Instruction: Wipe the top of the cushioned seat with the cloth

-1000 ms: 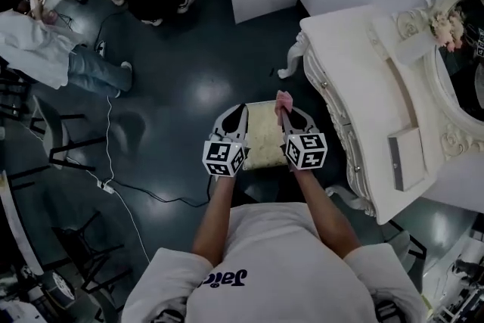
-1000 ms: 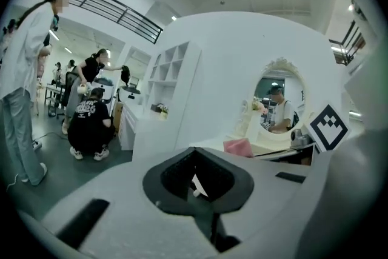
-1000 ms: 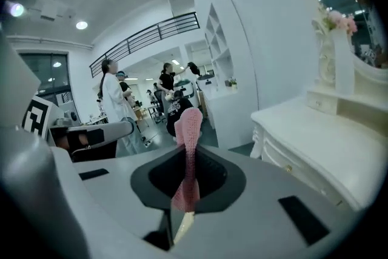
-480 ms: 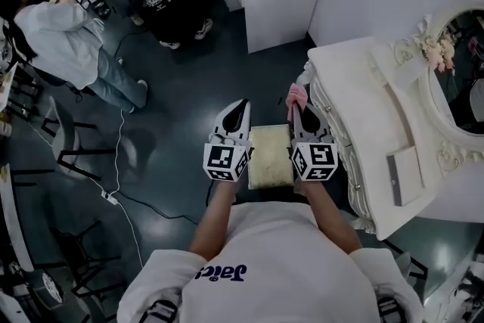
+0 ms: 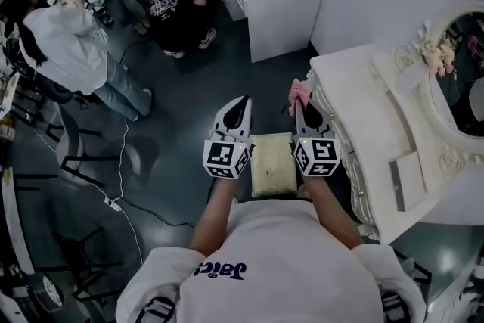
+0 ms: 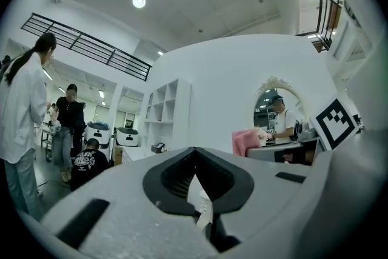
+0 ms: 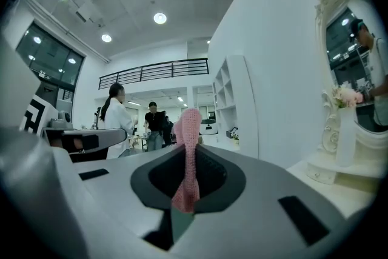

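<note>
The right gripper (image 5: 299, 108) is clamped on the pink cloth (image 5: 301, 92), whose free fold projects past the jaws, probably to serve as the wiping face. It sits beyond the seat (image 5: 272, 163), at the far right corner. The left gripper (image 5: 240, 106), jaws together and empty, flanks the seat's left edge.

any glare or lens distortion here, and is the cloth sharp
Head view: soft glare patches on the glossy dark floor. Both gripper views: strong fisheye bending, black corners. Right gripper view: the pink cloth between the jaws is sharp; ceiling lamps blow out.
</note>
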Demonstrator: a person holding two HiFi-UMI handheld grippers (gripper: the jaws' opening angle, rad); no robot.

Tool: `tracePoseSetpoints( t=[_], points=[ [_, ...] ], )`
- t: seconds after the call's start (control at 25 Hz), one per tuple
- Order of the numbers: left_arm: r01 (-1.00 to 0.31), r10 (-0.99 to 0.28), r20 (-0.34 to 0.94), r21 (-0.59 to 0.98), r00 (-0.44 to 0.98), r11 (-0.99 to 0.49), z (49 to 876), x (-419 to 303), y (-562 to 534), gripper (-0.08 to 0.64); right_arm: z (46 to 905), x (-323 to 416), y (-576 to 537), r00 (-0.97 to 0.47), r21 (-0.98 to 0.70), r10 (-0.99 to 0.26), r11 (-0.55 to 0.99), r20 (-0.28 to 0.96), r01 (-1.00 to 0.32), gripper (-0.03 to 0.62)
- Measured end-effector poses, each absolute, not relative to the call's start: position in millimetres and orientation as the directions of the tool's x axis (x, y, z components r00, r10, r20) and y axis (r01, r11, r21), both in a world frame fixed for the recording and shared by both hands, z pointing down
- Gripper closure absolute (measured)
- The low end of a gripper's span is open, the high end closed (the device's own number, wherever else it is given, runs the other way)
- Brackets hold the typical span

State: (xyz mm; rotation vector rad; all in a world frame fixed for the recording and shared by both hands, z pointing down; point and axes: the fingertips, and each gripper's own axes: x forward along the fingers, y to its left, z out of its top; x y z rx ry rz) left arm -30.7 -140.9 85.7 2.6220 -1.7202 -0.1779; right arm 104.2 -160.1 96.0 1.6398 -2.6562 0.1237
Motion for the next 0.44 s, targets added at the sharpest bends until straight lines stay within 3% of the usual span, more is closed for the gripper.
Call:
tracePoseSetpoints(
  t=[0.44],
  points=[
    [-0.918,-0.917,-0.106,0.059,0.385,-0.392,78,-48,-148,0.548,92,92,-174,-0.451,-0.062,-0.891,0.448,0.05,-0.892,0.566]
  ],
)
